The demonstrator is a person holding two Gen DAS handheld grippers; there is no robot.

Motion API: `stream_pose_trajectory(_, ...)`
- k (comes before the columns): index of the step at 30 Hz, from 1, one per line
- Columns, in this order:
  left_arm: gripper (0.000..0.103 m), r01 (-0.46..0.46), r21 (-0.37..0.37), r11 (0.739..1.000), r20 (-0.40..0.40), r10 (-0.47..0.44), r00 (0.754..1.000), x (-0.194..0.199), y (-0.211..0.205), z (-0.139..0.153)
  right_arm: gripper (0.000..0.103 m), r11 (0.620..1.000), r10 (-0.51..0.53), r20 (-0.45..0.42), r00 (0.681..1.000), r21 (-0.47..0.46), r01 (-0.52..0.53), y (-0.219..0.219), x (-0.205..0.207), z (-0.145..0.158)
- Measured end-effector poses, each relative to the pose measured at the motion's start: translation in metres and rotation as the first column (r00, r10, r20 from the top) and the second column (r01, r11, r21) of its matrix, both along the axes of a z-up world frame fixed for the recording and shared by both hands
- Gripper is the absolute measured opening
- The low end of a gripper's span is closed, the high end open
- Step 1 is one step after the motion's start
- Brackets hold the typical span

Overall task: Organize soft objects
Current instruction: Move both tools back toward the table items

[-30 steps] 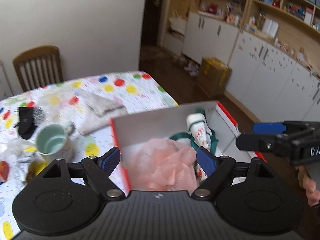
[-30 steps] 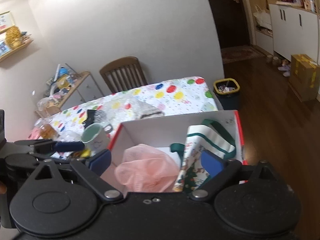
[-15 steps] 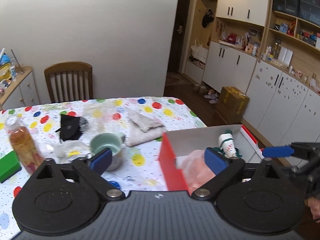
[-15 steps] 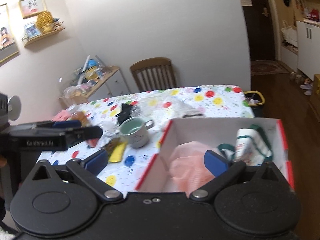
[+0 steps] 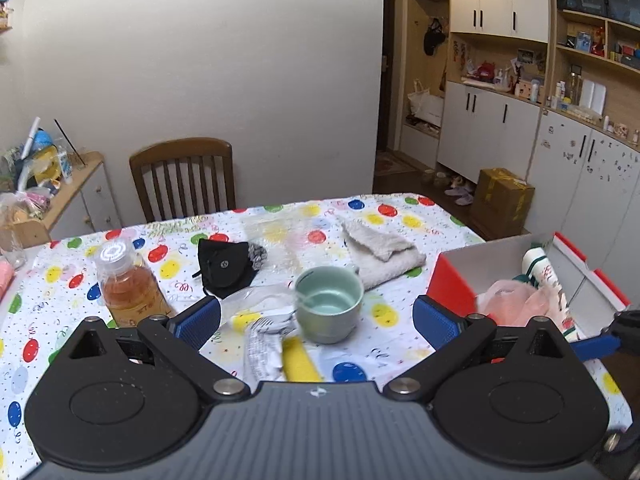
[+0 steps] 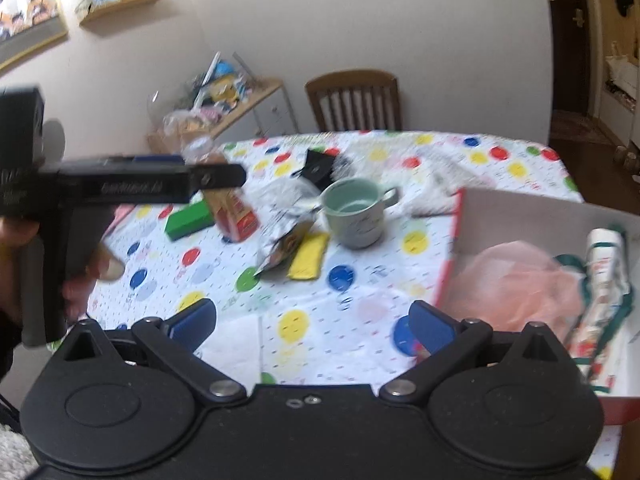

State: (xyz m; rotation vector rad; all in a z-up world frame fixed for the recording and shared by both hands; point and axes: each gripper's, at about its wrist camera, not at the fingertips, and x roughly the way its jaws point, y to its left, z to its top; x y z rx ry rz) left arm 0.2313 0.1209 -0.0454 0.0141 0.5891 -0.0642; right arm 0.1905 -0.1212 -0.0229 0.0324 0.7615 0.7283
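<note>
A red and white box (image 5: 454,280) (image 6: 520,216) at the table's right end holds a pink mesh pouf (image 5: 508,300) (image 6: 516,280) and a rolled green-trimmed cloth (image 5: 538,266) (image 6: 604,272). A folded white towel (image 5: 380,246) and a black soft pouch (image 5: 224,266) (image 6: 316,166) lie on the spotted tablecloth. My left gripper (image 5: 316,318) is open and empty above the table's near side, facing the cup. My right gripper (image 6: 312,326) is open and empty left of the box. The left gripper shows from the side in the right wrist view (image 6: 216,176).
A pale green cup (image 5: 328,304) (image 6: 354,212) stands mid-table beside a foil wrapper (image 5: 260,336) and a yellow sponge (image 6: 308,256). A tea bottle (image 5: 128,284) and a green block (image 6: 188,220) sit to the left. A wooden chair (image 5: 184,176) stands behind the table.
Both grippers have pulled back and up from over the box and swung left. They now face the cup and the table's middle. Both stay open and empty.
</note>
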Motion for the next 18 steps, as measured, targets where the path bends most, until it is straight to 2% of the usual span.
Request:
stream_pose_trajectory(6,0.103,0.039,-0.037,0.999,-0.028,-0.040,0.999,0.016,0.032,-0.024,0.102,0.994,0.055,-0.019,0.998,-0.093,-0.057,0.058,-0.012,-0.024)
stream_pose_trajectory(14,0.103,0.052,0.003,0.999,-0.094,-0.051,0.994,0.046,0.046,-0.073,0.102,0.973,0.107,-0.052,0.993,-0.198,-0.115,0.125,-0.020,-0.057)
stream_pose_trajectory(18,0.103,0.034,0.041,0.999,-0.124,-0.029,0.992,0.062,0.049,-0.096,0.101,0.964,0.117,-0.079,0.990,-0.232,-0.133,0.151,-0.017,-0.075)
